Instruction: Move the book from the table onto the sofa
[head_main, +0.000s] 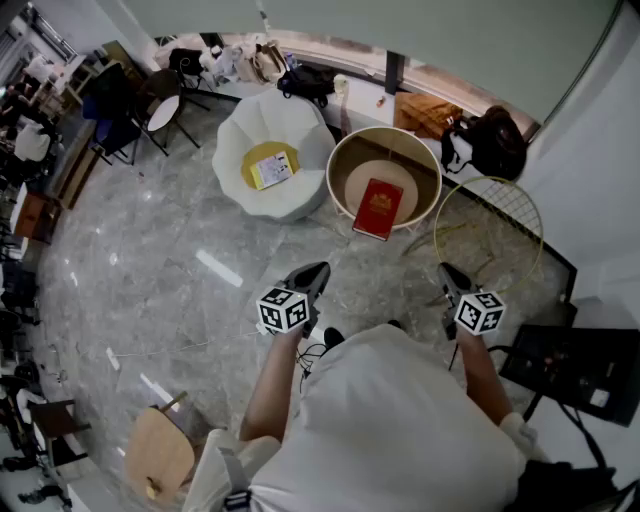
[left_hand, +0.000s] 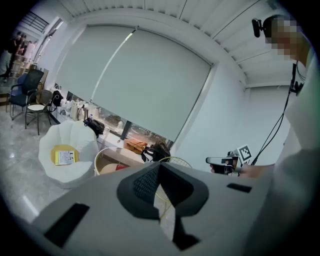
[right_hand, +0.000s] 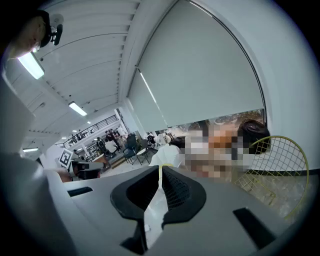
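While the person stands back, sofa (head_main: 280, 125): white, shell-shaped, left of the desk;
desk (head_main: 385, 131): round, high-rimmed, just beside the sofa;
book (head_main: 378, 208): red, flat on the desk;
left gripper (head_main: 320, 269): closed, empty;
right gripper (head_main: 444, 269): closed, empty

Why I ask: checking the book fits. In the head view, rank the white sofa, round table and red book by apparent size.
1. White sofa and round table: about alike, not ranked.
2. Red book: clearly smallest.
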